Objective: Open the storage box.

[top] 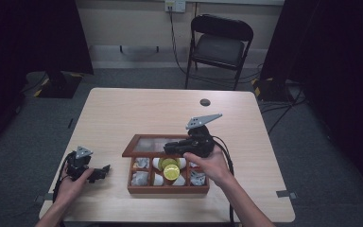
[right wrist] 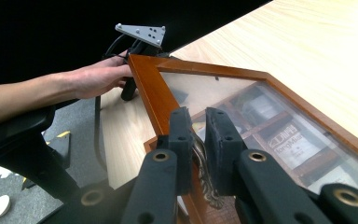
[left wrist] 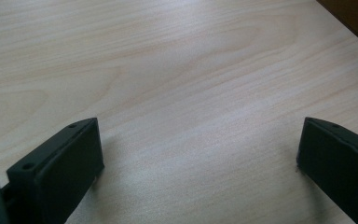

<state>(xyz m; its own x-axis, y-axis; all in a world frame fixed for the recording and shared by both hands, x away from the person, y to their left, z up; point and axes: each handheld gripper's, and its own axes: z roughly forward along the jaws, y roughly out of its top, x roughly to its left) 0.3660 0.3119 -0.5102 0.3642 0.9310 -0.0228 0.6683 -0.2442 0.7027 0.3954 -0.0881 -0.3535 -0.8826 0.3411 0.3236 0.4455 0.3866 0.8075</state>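
The right gripper (right wrist: 196, 140) pinches the metal clasp (right wrist: 204, 172) of the half-raised lid (top: 152, 143), the box (top: 168, 188) at the bottom middle not yet fully open, while the left gripper (left wrist: 200, 154) rests spread wide.

Dim, soft room light; dark surroundings

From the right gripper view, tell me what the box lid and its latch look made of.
Box lid: reddish-brown wood frame, smooth and glossy, probably varnished; its panel is see-through, glass or clear plastic, since the compartments show through. Latch: darkened ornate metal, probably brass, pinched in the right gripper.
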